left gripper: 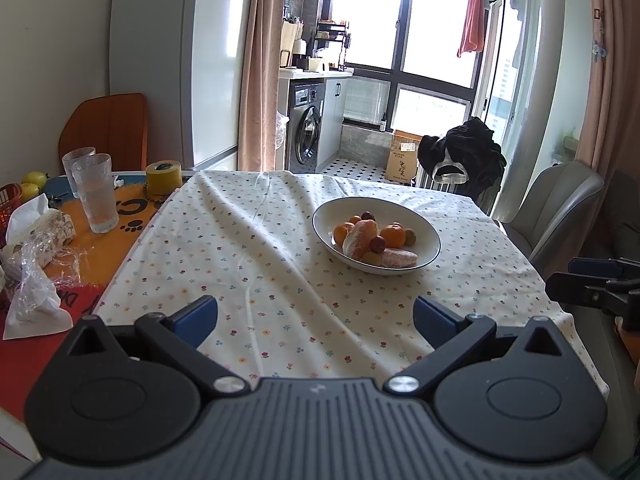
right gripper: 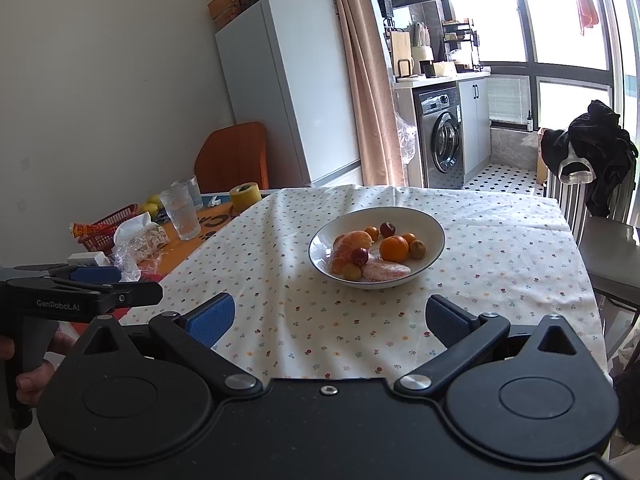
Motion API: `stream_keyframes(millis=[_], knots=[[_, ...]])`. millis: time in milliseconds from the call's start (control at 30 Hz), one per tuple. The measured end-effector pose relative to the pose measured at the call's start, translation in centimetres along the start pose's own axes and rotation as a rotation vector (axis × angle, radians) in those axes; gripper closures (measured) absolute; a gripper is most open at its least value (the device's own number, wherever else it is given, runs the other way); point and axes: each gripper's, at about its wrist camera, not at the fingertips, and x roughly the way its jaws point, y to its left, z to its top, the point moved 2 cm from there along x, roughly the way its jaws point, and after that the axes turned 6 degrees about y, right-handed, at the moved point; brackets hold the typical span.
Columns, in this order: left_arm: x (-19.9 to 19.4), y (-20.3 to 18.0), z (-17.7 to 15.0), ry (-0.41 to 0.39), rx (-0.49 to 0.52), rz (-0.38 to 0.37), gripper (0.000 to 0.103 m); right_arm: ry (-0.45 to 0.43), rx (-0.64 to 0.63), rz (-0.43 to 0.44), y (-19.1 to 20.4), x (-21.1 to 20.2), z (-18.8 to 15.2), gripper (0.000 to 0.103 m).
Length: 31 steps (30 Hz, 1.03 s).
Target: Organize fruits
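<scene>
A white bowl (left gripper: 424, 229) (right gripper: 428, 224) stands on the flowered tablecloth (left gripper: 260, 264) (right gripper: 500, 264). It holds an orange (left gripper: 392, 236) (right gripper: 394, 249), small mandarins, two peeled pomelo segments (left gripper: 360, 238) (right gripper: 387, 271) and small dark red and yellowish fruits. My left gripper (left gripper: 316, 318) hovers open over the cloth's near edge, well short of the bowl, with nothing between its fingers. My right gripper (right gripper: 330, 318) is likewise open and empty, facing the bowl. Each gripper shows at the edge of the other's view.
Left of the cloth stand two glasses (left gripper: 96, 192) (right gripper: 181, 210), a yellow tape roll (left gripper: 163, 178) (right gripper: 245, 196), a red basket (right gripper: 105, 228), tissues and crumpled plastic (left gripper: 36, 264). A grey chair (left gripper: 560, 208) stands at the right, an orange chair (left gripper: 106, 130) at the back left.
</scene>
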Motion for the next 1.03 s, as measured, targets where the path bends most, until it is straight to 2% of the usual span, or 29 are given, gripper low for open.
stream_keyframes(millis=[1033], knots=[[-0.18, -0.4, -0.23, 0.007, 0.012, -0.025, 0.0, 0.001, 0.003, -0.002, -0.18, -0.1, -0.12, 0.0]])
